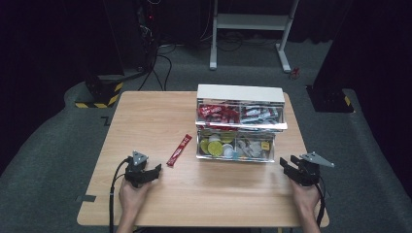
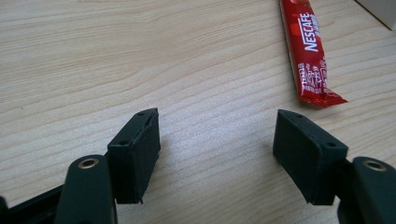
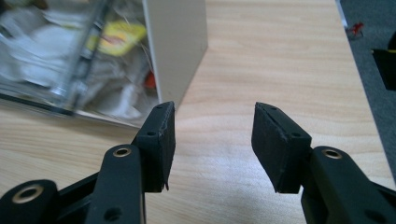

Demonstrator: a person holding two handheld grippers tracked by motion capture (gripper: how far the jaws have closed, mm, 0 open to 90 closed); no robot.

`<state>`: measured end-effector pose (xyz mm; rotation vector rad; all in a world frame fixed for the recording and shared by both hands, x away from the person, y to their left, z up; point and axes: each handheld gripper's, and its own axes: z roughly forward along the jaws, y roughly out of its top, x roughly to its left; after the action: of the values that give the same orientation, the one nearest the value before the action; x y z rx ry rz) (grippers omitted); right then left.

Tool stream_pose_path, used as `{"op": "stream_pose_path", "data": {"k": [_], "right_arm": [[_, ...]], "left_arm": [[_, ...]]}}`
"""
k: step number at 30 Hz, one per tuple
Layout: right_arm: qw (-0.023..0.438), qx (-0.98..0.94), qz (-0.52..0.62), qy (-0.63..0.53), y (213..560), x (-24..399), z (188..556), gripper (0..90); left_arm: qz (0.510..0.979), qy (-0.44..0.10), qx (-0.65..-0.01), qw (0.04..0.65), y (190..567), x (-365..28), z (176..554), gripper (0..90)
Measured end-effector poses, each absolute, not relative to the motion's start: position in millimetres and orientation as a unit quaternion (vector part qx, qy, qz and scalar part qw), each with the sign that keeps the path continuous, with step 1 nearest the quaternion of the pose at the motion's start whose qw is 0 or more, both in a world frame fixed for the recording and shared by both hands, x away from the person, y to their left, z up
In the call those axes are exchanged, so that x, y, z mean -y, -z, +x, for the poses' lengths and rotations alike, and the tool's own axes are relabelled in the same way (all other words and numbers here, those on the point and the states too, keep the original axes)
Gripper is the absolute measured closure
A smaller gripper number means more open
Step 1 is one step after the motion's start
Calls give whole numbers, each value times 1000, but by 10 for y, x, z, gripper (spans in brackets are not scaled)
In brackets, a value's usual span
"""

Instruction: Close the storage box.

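My left tool (image 1: 156, 171) sat spread, empty; the red sachet (image 1: 179, 150) lay at its one o'clock; my right tool (image 1: 287, 164) gaped, empty.

a white frame (image 1: 250, 22) stands on grey floor (image 1: 43, 145) beyond the table (image 1: 145, 111).
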<state>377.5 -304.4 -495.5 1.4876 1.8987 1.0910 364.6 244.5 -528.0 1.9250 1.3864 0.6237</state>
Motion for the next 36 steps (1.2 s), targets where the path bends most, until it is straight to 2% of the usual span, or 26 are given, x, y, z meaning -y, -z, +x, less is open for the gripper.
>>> {"op": "stream_pose_path", "data": {"k": [25, 36], "right_arm": [[235, -717, 566, -331, 5212, 2979, 4012, 450], [255, -713, 578, -306, 5218, 2950, 4017, 365]], "left_arm": [[740, -239, -531, 337, 5280, -2444, 3646, 317], [741, -239, -530, 337, 5279, -2444, 3646, 312]]}}
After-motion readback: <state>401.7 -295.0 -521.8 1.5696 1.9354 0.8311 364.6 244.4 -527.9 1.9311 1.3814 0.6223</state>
